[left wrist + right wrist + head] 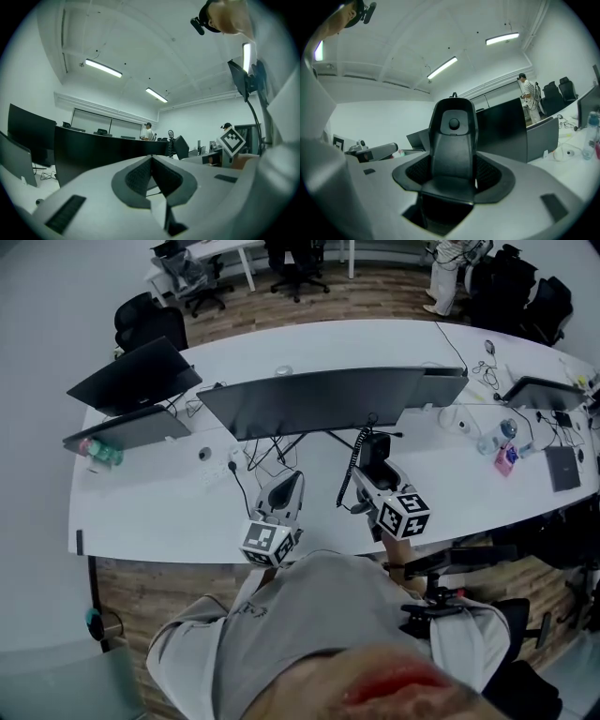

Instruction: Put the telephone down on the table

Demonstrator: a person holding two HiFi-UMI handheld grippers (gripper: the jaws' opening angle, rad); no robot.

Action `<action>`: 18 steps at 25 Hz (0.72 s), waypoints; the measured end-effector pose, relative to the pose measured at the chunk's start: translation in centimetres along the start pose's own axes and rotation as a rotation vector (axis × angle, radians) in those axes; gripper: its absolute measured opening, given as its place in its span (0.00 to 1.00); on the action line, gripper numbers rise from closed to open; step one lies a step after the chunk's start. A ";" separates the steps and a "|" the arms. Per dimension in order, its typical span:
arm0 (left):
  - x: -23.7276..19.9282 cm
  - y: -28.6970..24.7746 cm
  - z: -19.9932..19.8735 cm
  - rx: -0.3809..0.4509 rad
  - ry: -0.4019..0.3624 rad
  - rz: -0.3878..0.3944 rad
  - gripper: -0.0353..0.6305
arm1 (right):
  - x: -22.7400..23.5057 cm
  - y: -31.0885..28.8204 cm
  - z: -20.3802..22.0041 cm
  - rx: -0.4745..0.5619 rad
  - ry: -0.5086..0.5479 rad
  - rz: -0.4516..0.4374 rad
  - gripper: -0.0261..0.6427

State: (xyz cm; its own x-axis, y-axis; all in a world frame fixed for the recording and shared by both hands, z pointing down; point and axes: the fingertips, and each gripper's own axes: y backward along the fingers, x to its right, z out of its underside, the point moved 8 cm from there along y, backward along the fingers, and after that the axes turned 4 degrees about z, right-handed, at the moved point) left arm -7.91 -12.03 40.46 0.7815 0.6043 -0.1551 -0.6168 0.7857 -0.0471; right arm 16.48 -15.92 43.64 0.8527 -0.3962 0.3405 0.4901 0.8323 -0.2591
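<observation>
1. My right gripper (375, 480) has its fingers clamped on the telephone (453, 140). The black handset stands upright between them, gripped across its lower body, and its top end rises clear of the jaws.
2. In the head view the telephone (375, 448) sits above the near part of the table (150, 512), just in front of the monitor (319, 399). I judge it is lifted rather than resting, because the right gripper view looks up at the ceiling lights.
3. The coiled cord (352, 465) hangs from it on the left. I hold the handset by its middle so the cord stays free of the fingers.
4. My left gripper (284, 491) is beside it, a little apart. Its fingers are pressed together with nothing between them, so it takes no part in the task.
5. For the set-down, bare white table lies just in front of both grippers, near the edge.
6. In the way:
   - The monitor's foot and loose cables (267, 457) lie just behind and to the left.
   - The cord could snag there or pull the handset askew.
7. Farther off and no hindrance:
   - a second screen (131, 376) on the left
   - a pink item (506, 460) on the right
   - chairs (150, 322) beyond the table
</observation>
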 end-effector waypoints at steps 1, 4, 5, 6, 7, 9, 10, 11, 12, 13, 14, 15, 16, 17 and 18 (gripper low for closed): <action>-0.3 0.3 0.1 -0.004 -0.002 -0.002 0.07 | -0.3 -0.2 0.0 0.003 0.000 -0.003 0.46; -0.9 0.9 0.0 -0.002 -0.007 -0.006 0.07 | -1.1 -0.5 -0.1 0.010 0.005 -0.011 0.46; -1.0 1.0 0.0 0.000 -0.008 -0.008 0.07 | -1.3 -0.5 -0.2 0.011 0.007 -0.013 0.46; -1.1 1.0 0.0 0.002 -0.008 -0.009 0.07 | -1.5 -0.5 -0.3 0.011 0.008 -0.014 0.46; -1.2 0.9 0.1 0.005 -0.006 -0.008 0.07 | -1.6 -0.5 -0.3 0.009 0.010 -0.015 0.46; -1.4 0.8 0.1 0.012 -0.004 -0.004 0.07 | -1.8 -0.5 -0.2 0.001 0.013 -0.015 0.46; -1.4 0.9 0.0 0.017 -0.003 -0.004 0.07 | -1.9 -0.5 -0.1 -0.006 0.016 -0.014 0.46; -1.5 0.9 -0.1 0.022 -0.001 -0.007 0.07 | -1.9 -0.5 -0.1 -0.013 0.018 -0.014 0.46; -1.5 1.0 -0.2 0.026 0.003 -0.011 0.07 | -2.0 -0.5 0.0 -0.020 0.020 -0.013 0.46; -1.6 1.0 -0.1 0.028 0.008 -0.016 0.07 | -2.0 -0.5 0.1 -0.026 0.021 -0.013 0.46; -1.6 1.1 0.0 0.027 0.013 -0.020 0.07 | -2.0 -0.6 0.1 -0.031 0.021 -0.013 0.46; -1.7 1.2 0.1 0.026 0.018 -0.023 0.07 | -2.0 -0.6 0.2 -0.036 0.019 -0.013 0.46; -1.8 1.4 0.2 0.023 0.021 -0.024 0.07 | -2.0 -0.7 0.2 -0.040 0.018 -0.012 0.46; -1.9 1.5 0.3 0.020 0.023 -0.024 0.07 | -2.0 -0.8 0.2 -0.044 0.018 -0.010 0.46; -2.0 1.6 0.4 0.018 0.024 -0.024 0.07 | -2.1 -1.0 0.2 -0.050 0.019 -0.008 0.46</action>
State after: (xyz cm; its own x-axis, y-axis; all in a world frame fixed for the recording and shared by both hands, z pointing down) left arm -10.41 -11.94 41.07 0.7937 0.5818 -0.1778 -0.5958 0.8024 -0.0339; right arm 14.22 -15.80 43.41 0.8520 -0.4101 0.3255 0.5045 0.8091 -0.3013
